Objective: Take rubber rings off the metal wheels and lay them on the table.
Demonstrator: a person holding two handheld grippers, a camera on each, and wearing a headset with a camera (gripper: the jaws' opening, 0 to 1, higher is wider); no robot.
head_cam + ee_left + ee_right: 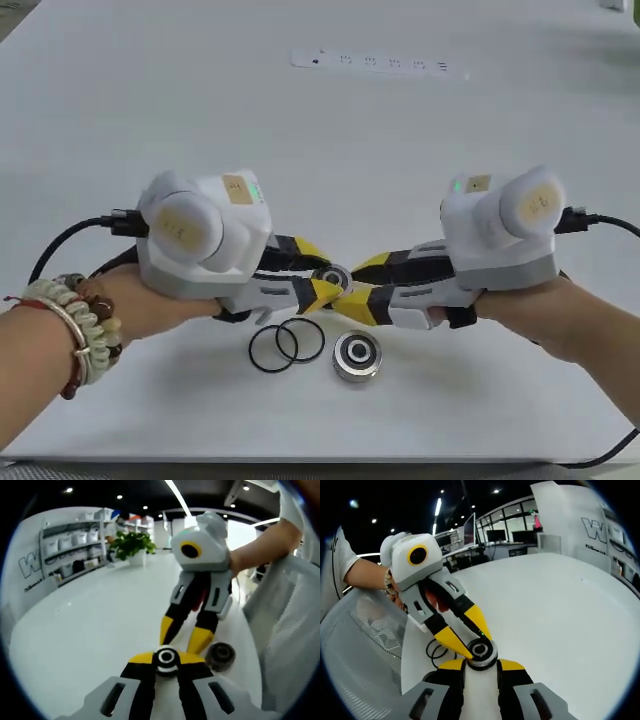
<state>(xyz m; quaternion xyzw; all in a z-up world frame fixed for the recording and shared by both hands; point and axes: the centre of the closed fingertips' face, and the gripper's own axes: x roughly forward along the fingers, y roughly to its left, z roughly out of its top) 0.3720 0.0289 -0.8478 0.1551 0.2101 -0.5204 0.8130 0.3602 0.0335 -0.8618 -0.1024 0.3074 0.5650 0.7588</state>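
A metal wheel (333, 277) with a dark rubber ring around it hangs above the table between both grippers. My left gripper (322, 272) comes in from the left and is shut on it. My right gripper (355, 283) meets it from the right, its yellow tips clamped on the wheel's rim. In the left gripper view the wheel (166, 660) sits between my own tips, with the right gripper (184, 637) facing me. The right gripper view has the wheel (481, 653) at my tips. Two loose black rubber rings (287, 344) lie overlapping on the table below.
A second metal wheel (357, 357) lies flat on the white table (400, 150), just right of the rings and under the grippers. A white power strip (380, 63) lies at the far edge. The near table edge runs close below the hands.
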